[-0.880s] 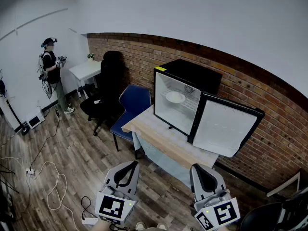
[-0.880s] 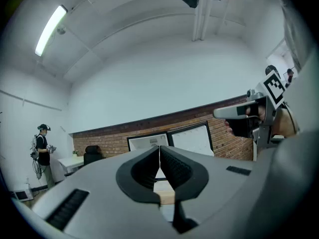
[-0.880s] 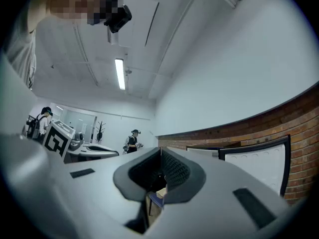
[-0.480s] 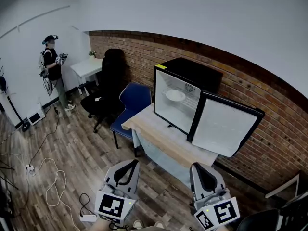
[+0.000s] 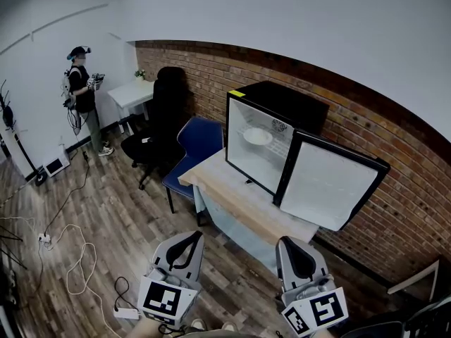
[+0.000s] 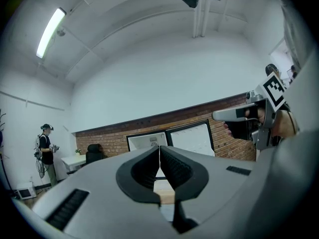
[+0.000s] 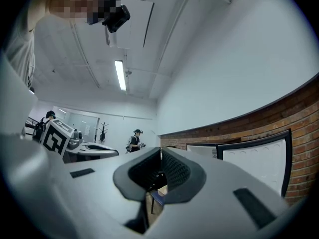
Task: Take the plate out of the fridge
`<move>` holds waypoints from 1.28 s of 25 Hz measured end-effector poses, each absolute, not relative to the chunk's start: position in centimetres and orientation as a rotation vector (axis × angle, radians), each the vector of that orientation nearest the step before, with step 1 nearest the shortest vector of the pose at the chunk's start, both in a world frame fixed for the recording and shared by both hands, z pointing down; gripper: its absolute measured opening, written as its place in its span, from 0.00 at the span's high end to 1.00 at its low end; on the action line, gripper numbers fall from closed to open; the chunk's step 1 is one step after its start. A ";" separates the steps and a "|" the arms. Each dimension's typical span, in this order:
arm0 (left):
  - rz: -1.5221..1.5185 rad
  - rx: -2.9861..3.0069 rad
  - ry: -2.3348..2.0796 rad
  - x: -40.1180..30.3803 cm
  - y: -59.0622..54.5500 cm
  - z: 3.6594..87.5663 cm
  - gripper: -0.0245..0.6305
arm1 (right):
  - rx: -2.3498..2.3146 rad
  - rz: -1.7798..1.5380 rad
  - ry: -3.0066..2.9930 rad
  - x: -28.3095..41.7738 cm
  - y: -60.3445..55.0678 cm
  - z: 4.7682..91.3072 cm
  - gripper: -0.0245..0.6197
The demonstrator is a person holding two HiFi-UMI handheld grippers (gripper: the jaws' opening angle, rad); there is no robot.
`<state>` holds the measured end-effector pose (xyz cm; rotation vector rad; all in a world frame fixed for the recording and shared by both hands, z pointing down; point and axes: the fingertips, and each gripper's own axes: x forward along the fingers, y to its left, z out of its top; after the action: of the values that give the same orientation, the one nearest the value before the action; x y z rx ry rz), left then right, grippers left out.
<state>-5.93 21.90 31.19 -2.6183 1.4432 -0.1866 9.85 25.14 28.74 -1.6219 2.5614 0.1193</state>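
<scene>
Only your head view shows the round white plate (image 5: 257, 136). It sits on a shelf inside the open black mini fridge (image 5: 282, 105) at centre right, which stands on a light wooden table (image 5: 232, 197). At bottom centre, well apart from it, your left gripper (image 5: 189, 239) and right gripper (image 5: 294, 245) are clenched empty, barely moved since before.

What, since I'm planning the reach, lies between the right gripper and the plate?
Head view: only the wooden tabletop lies between the right gripper and the plate; the fridge door stands open.
</scene>
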 end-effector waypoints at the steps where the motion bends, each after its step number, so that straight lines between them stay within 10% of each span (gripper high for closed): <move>1: -0.185 -2.614 1.446 -5.8 21.9 31.3 0.93 | -1.617 0.119 2.564 10.0 25.1 28.8 0.91; 32: -0.217 -2.617 1.438 -2.3 14.6 34.4 0.93 | -1.605 0.122 2.565 13.1 17.4 31.9 0.91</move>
<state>-2.31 14.64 34.40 -2.6173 1.4381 -0.2170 13.06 17.37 31.94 -1.6055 2.5654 0.1216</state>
